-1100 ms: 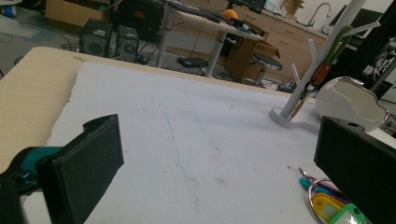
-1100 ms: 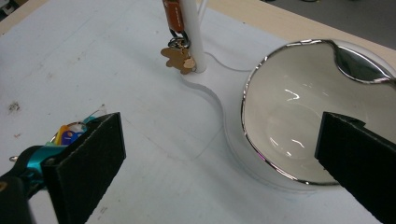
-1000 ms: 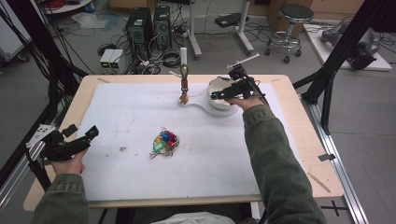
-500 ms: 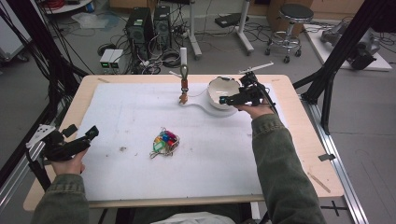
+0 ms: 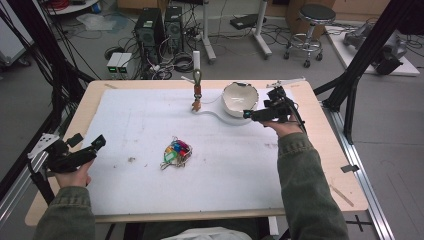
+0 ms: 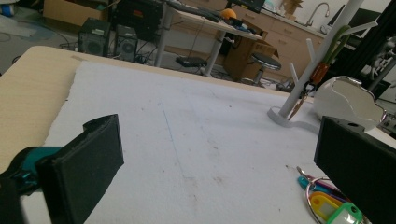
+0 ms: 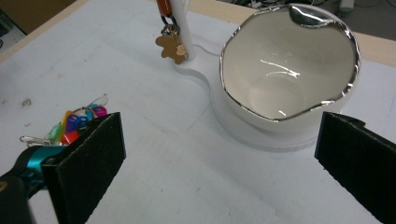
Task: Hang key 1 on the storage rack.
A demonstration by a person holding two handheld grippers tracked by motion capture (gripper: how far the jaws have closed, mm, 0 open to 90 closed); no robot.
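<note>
Table [image 5: 320, 165], covered by a white mat [image 5: 225, 165]: I sit at its near edge, both forearms in green sleeves reaching forward. My right arm [image 5: 305, 180] stretches far across the table, hand turned inward, so that my right gripper [image 5: 250, 114] lies level just beside the bowl [image 5: 240, 97], pointing left at its near rim. Its jaws stand wide apart and grasp nothing; in the right gripper view the bowl [image 7: 289, 70] sits between and beyond them. My left arm [image 5: 65, 215] stays bent at the table's near left corner, the left gripper [image 5: 97, 142] held low over the mat's edge, aimed right; its jaws are likewise spread wide and empty. The bowl rests on the round base of a white stand [image 5: 196, 80] at the far side. A brown key tag [image 7: 171, 46] hangs from the stand. A bunch of coloured keys [image 5: 175, 151] lies on the mat at mid-table, well apart from both grippers.
</note>
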